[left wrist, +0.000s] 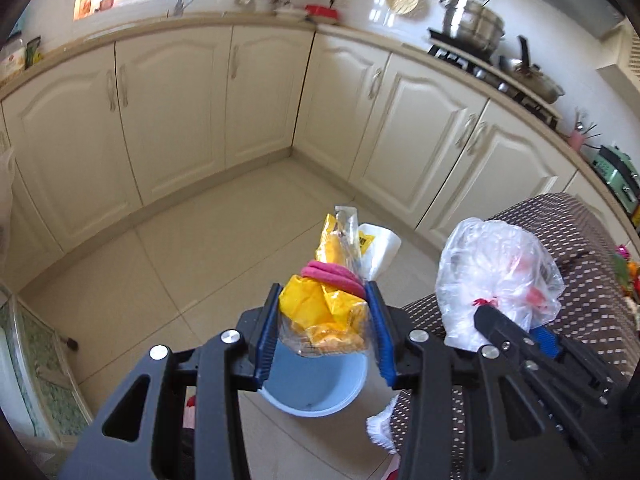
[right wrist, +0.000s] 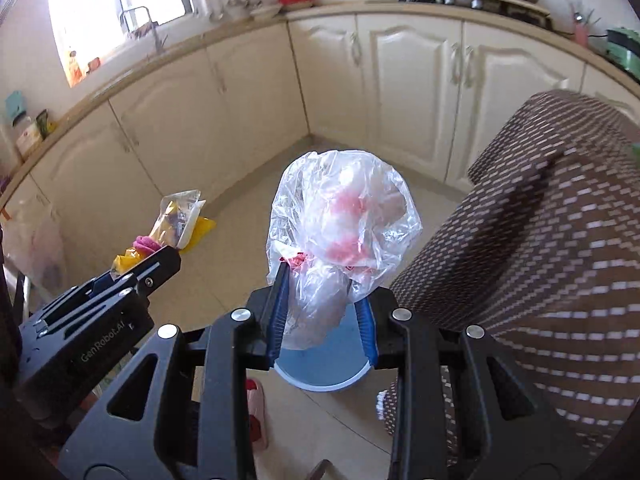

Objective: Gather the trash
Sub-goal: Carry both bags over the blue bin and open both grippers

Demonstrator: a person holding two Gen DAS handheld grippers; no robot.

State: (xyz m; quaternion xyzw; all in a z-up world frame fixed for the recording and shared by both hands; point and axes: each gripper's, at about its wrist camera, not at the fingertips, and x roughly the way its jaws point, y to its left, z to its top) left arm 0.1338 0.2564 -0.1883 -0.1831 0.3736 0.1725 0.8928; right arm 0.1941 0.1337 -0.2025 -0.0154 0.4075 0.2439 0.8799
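In the left wrist view, the bundle of yellow wrappers (left wrist: 324,312) sits clamped between the 2 blue pads of the left gripper (left wrist: 325,332), crumpled clear film and yellow plastic sticking up past the fingertips, with a pink scrap (left wrist: 332,274) lying across the top of the bundle against the right pad and a white wrapper (left wrist: 378,250) poking out behind. The jaws stand partway closed, both pads pressing on the bundle. Directly beneath them on the tiled floor (left wrist: 200,248) stands a pale blue bin (left wrist: 316,384), its mouth open upward and partly covered by the bundle. To the right, the right gripper (right wrist: 322,304) grasps a clear plastic bag (right wrist: 344,224) by its gathered neck, jaws narrowed onto the film; the bag balloons above the fingertips with blurred red and white contents that cannot be identified. In the right wrist view the same blue bin shows just below and behind the bag, most of its rim hidden by the pads and film. A brown patterned cloth (right wrist: 540,260) fills the right edge of both views; what it covers cannot be told. Cream kitchen cabinets (left wrist: 180,112) run along the far side of the floor.
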